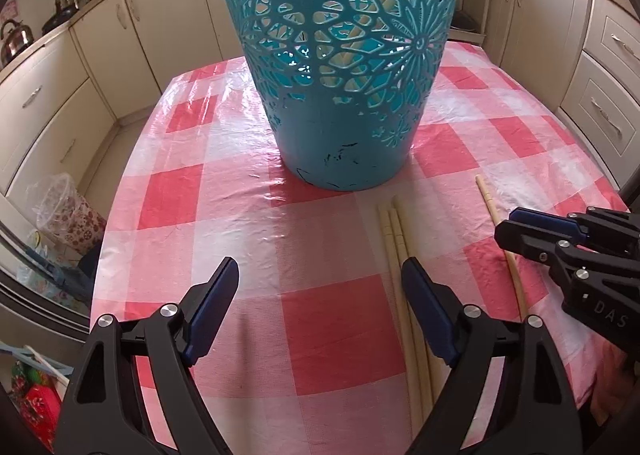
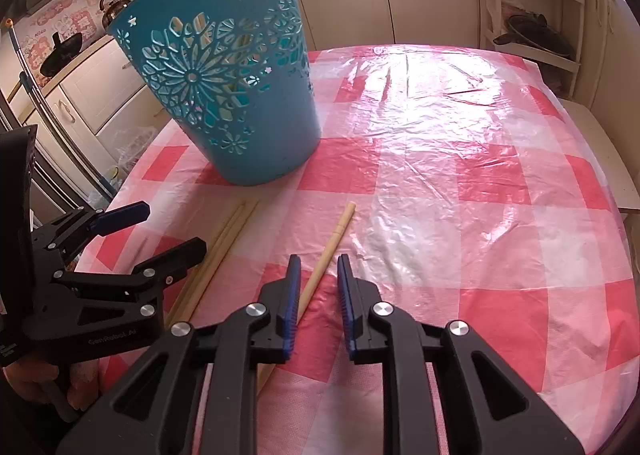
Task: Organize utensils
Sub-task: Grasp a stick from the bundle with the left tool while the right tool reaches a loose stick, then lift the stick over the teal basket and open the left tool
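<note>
A teal cut-out basket [image 1: 340, 67] stands on the checked table [image 1: 224, 191]; pale chopsticks show through its holes. It also shows in the right wrist view [image 2: 236, 95]. A bundle of chopsticks [image 1: 394, 231] lies on the cloth, running under the right finger of my left gripper [image 1: 320, 275], which is open and empty above the table. A single chopstick [image 2: 334, 241] lies between the fingers of my right gripper [image 2: 318, 265], which is open around it, jaws narrowly apart. The bundle [image 2: 228, 233] lies left of it, beside the left gripper [image 2: 160, 231].
Cream kitchen cabinets [image 1: 52, 95] surround the table. A kettle [image 1: 16, 39] and a pan sit on the counter at left. A lined bin [image 1: 68, 211] stands on the floor left. A white shelf rack [image 2: 532, 35] stands behind the table.
</note>
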### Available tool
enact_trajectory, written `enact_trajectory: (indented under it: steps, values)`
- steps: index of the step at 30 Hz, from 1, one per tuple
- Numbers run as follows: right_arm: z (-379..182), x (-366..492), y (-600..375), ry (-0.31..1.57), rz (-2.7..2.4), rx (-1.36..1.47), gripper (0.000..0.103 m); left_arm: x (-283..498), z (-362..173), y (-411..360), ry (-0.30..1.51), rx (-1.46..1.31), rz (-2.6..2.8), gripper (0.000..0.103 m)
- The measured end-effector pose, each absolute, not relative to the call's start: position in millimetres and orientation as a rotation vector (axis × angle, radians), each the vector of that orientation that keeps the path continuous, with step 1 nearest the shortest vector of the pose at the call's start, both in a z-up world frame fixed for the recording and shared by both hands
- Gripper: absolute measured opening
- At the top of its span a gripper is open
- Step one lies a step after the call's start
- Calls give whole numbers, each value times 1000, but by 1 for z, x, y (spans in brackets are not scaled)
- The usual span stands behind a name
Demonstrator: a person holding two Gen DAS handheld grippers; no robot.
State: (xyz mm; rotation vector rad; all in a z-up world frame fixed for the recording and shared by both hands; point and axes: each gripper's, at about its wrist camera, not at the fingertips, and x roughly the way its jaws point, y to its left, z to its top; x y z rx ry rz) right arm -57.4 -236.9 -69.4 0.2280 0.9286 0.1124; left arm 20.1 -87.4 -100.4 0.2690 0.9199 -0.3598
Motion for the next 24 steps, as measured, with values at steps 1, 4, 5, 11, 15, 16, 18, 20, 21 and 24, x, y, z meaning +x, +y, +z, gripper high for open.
enact_trajectory:
  steps: [1, 4, 5, 11, 15, 16, 18, 20, 21, 24]
  values:
    - [-69, -57, -237, 929, 113, 228, 20, 19, -100, -88, 915, 274, -356, 79]
    - [-69, -58, -237, 928, 114, 226, 21, 22, -102, -88, 932, 277, -350, 74]
    - [-69, -58, -236, 928, 115, 224, 21, 23, -103, -88, 941, 281, -346, 72]
    - [-69, -58, -235, 927, 117, 223, 22, 30, -103, -88, 955, 276, -346, 63]
    - [-69, -58, -236, 927, 118, 225, 22, 38, -101, -92, 996, 238, -396, 31]
    - [-69, -58, -235, 927, 119, 226, 22, 39, -100, -94, 1003, 242, -400, 19]
    - [-69, -58, -235, 927, 122, 227, 23, 40, -99, -95, 1024, 236, -415, 6]
    - [-69, -58, -234, 926, 124, 225, 25, 40, -99, -93, 1041, 220, -420, 6]
    - [-69, -58, -233, 926, 127, 224, 25, 39, -99, -93, 1042, 230, -409, 6]
    - [-69, -57, -234, 927, 129, 223, 26, 38, -99, -99, 1047, 267, -389, 6]
